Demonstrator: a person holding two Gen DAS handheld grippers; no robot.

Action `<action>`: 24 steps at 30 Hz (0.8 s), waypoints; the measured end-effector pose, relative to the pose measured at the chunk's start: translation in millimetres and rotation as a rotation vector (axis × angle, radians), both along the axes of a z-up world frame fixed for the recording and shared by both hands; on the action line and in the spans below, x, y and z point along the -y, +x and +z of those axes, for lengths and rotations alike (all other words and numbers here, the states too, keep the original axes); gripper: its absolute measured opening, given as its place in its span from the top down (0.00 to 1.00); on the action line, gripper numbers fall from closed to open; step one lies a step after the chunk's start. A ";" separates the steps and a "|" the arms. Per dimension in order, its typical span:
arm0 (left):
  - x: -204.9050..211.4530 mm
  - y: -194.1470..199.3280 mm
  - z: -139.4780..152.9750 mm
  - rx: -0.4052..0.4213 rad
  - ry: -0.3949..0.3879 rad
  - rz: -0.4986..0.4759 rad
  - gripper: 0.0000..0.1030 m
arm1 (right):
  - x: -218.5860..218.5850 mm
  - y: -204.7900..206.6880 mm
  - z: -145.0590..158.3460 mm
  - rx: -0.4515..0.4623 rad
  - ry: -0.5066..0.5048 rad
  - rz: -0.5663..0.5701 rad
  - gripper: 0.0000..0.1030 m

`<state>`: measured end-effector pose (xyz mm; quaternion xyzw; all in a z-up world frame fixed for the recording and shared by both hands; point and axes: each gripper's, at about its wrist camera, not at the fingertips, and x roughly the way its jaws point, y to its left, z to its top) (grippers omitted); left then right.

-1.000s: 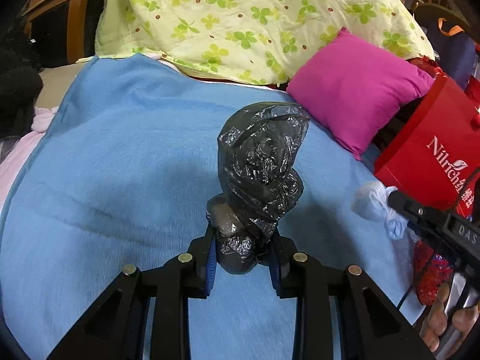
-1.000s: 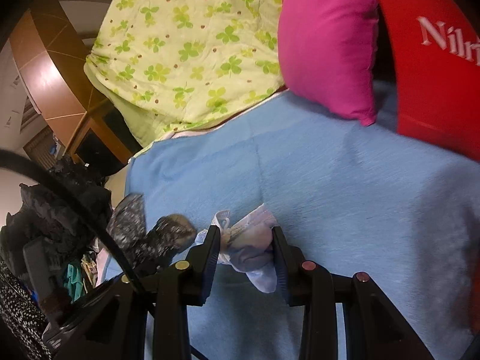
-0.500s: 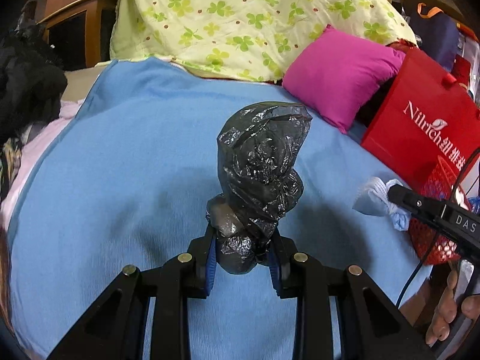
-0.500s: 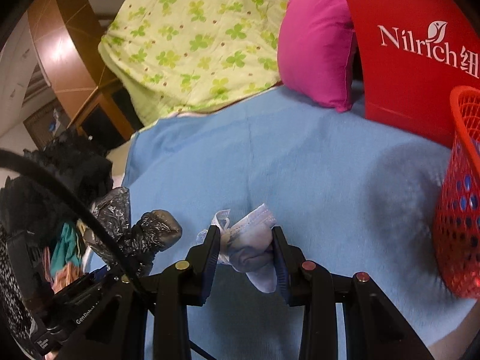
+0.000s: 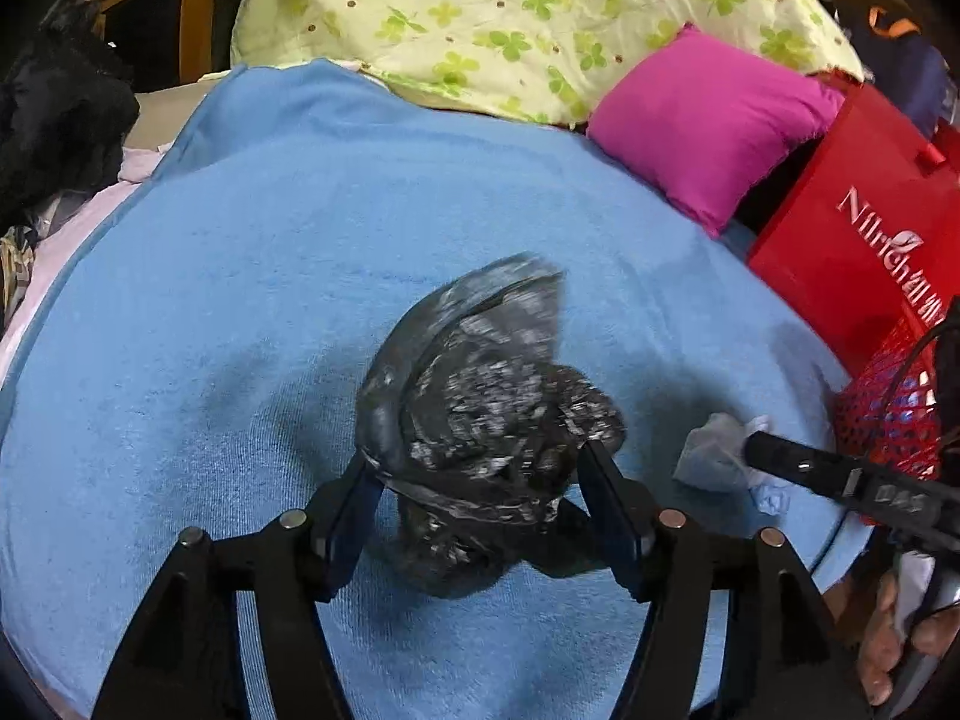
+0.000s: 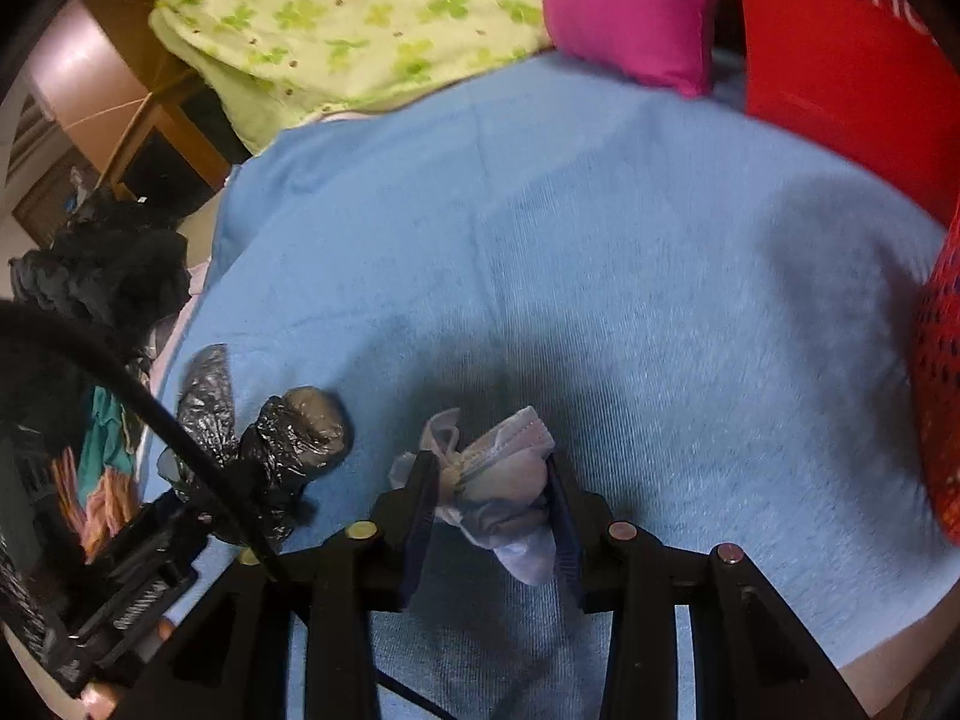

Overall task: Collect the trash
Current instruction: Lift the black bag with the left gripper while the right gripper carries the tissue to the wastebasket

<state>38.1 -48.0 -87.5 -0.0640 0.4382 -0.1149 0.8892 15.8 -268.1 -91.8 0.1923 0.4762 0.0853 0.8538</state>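
A crumpled black plastic bag [image 5: 480,414] lies between the fingers of my left gripper [image 5: 480,480], whose jaws now stand wide apart over the blue blanket [image 5: 252,300]; the bag looks blurred and loose. It also shows in the right wrist view [image 6: 282,444]. My right gripper [image 6: 489,498] is shut on a crumpled white and blue face mask [image 6: 498,480], held just above the blanket. The mask and right gripper also show in the left wrist view [image 5: 720,456]. A red mesh basket [image 5: 894,414] stands at the bed's right edge, also seen in the right wrist view [image 6: 942,396].
A red Nilrich paper bag [image 5: 858,240] and a pink pillow [image 5: 708,120] sit at the back right. A green clover quilt [image 5: 510,18] lies at the back. Dark clothes [image 5: 54,120] pile at the left, with a wooden cabinet [image 5: 168,12] behind.
My left gripper has opened and the black bag has slumped down between its fingers. Both grippers have pulled back towards the bed's near edge; the right one still holds the mask.
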 end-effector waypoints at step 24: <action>9.7 -3.3 0.1 0.035 0.027 -0.060 0.58 | -7.7 -15.5 21.3 0.142 -0.109 0.051 0.61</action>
